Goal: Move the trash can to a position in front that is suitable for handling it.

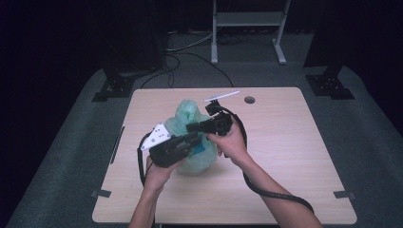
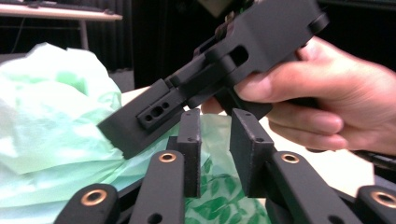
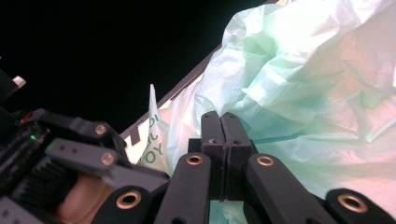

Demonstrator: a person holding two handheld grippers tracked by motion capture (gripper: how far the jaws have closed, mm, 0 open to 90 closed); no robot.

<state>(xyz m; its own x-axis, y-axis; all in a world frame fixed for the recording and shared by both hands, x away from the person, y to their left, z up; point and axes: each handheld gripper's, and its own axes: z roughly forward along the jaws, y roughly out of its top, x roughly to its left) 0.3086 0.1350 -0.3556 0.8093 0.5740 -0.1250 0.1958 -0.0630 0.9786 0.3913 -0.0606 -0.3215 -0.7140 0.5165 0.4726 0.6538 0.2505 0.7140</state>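
Observation:
A pale green plastic bag (image 1: pixel 187 115) stands crumpled in the middle of the wooden table (image 1: pixel 290 156). Both grippers meet at its front side. My right gripper (image 1: pixel 190 127) comes in from the right, and its jaws are shut on a fold of the bag. In the right gripper view the pads of my right gripper (image 3: pixel 222 116) press together against the green film (image 3: pixel 303 88). My left gripper (image 2: pixel 215 114) is open, its jaws a little apart, with leaf-printed bag film (image 2: pixel 219 200) showing in the gap. The right gripper's tip (image 2: pixel 114 133) touches the bag (image 2: pixel 51 107) just ahead of it.
A white strip (image 1: pixel 222 96) and a round hole (image 1: pixel 249 99) lie near the table's far edge. The right gripper's thick cable (image 1: pixel 273 192) loops over the front right of the table. A white stand (image 1: pixel 247 19) and dark stand feet are on the floor behind.

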